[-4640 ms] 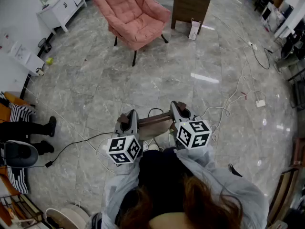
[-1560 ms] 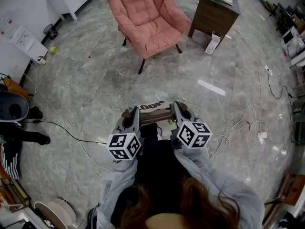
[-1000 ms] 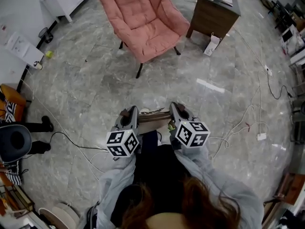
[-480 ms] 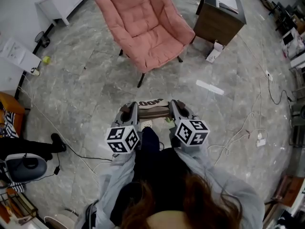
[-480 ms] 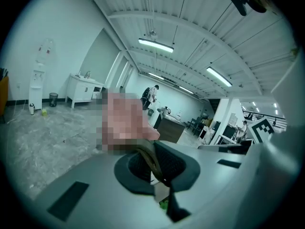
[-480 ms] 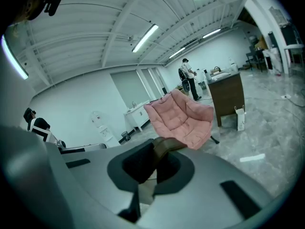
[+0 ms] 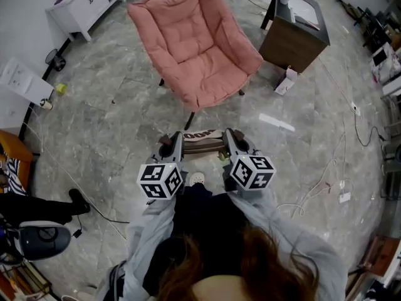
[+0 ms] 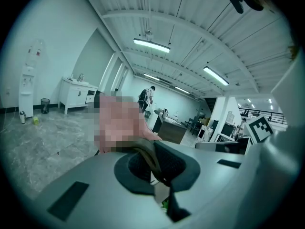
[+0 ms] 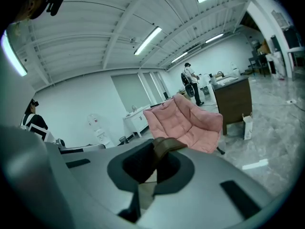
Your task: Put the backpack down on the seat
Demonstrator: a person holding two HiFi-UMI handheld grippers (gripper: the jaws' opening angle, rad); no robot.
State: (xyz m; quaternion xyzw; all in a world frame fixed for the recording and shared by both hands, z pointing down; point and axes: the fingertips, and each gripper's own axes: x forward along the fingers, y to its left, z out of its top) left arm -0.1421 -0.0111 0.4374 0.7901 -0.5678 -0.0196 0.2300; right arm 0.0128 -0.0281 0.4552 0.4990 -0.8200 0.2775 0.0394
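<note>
A brown backpack (image 7: 202, 141) hangs between my two grippers, low over the floor in the head view. My left gripper (image 7: 171, 145) is shut on its brown strap (image 8: 147, 154) at the left end. At the right end my right gripper (image 7: 231, 140) is shut on the other brown strap (image 9: 165, 147). The pink padded armchair (image 7: 199, 47) stands just beyond the backpack, its seat (image 7: 216, 74) empty and facing me. It also shows ahead in the right gripper view as the armchair (image 9: 188, 122). The backpack's body is mostly hidden under the grippers.
A dark wooden desk (image 7: 298, 31) stands right of the chair with a paper bag (image 7: 287, 80) at its foot. A white cabinet (image 7: 86, 4) is at the far left. Cables (image 7: 326, 180) trail on the marble floor at right. A person's leg (image 7: 44, 207) shows at the left edge.
Both grippers have carried the backpack forward, and the pink armchair now sits closer and larger in the head view. The jaws have stayed shut on the straps.
</note>
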